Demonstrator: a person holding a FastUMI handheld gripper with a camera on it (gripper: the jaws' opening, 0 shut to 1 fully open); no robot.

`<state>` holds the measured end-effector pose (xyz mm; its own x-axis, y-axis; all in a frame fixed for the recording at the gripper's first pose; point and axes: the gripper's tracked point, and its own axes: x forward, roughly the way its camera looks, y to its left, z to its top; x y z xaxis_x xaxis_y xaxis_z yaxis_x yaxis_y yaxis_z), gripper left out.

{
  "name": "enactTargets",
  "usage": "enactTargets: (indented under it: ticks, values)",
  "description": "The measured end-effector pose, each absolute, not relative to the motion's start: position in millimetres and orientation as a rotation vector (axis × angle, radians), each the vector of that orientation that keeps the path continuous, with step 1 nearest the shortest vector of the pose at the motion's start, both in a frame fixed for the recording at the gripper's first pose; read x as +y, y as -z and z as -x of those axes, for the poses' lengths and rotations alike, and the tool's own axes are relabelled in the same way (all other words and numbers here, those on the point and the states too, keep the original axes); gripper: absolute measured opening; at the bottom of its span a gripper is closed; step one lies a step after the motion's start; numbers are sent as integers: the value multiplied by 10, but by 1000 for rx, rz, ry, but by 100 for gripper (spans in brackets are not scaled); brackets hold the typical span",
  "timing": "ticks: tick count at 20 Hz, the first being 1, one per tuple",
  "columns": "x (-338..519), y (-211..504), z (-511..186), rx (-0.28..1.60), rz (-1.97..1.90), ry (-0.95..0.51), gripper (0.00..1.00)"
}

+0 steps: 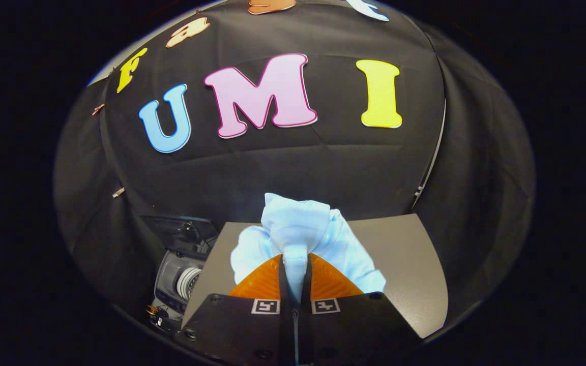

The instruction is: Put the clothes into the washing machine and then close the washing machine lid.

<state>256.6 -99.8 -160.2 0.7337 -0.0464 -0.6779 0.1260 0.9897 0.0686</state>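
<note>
My gripper (295, 267) is shut on a pale blue cloth (300, 231), and both fingers press a fold of it between them. The cloth bunches up above the fingertips and spills down on either side of them. It hangs lifted over a grey tabletop (405, 264). Down to the left of the fingers, beyond the table's edge, stands a small grey washing machine (181, 279) with its dark lid (181, 229) raised open.
The black cloth wall of the booth rises just beyond the table and wraps round both sides. The grey tabletop stretches to the right of the fingers. A small device with wires (156, 312) lies by the foot of the washing machine.
</note>
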Motion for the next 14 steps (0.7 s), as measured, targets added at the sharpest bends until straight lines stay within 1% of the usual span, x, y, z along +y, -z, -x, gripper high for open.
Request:
enactTargets:
  ticks: [4, 7, 11, 14]
  values:
    - [-728, 972, -2550, 627, -72, 72, 8]
    - [-458, 594, -2583, 575, -80, 43, 8]
    - [-20, 246, -2687, 532, -72, -13, 8]
    - [366, 132, -2769, 506, -46, -58, 8]
